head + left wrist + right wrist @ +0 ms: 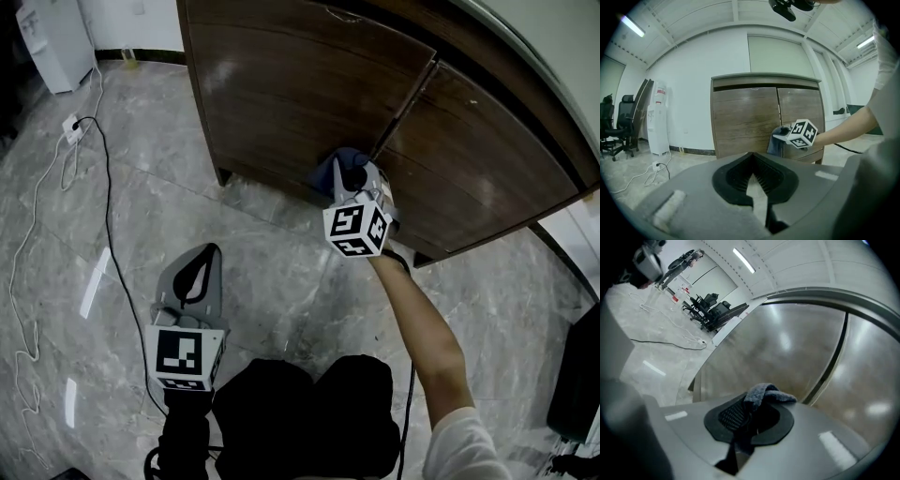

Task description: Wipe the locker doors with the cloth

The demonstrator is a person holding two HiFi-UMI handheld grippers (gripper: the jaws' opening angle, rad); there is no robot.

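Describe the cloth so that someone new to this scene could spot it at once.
Find the dark wooden locker with two doors. Low down by the seam between the doors, the right gripper is shut on the cloth. It is a crumpled blue-grey bunch, the only soft thing against the brown wood.

1. The locker doors [309,84] were dark wood grain, smooth, with a soft sheen that caught the lights.
2. The cloth [764,392] was blue-grey fabric, fuzzy and matt.
3. The floor [262,272] was grey veined stone, polished and glossy.
4. The left tool [751,157] and right tool [752,404] had matt grey plastic shells; their pads [731,416] were black and ribbed.
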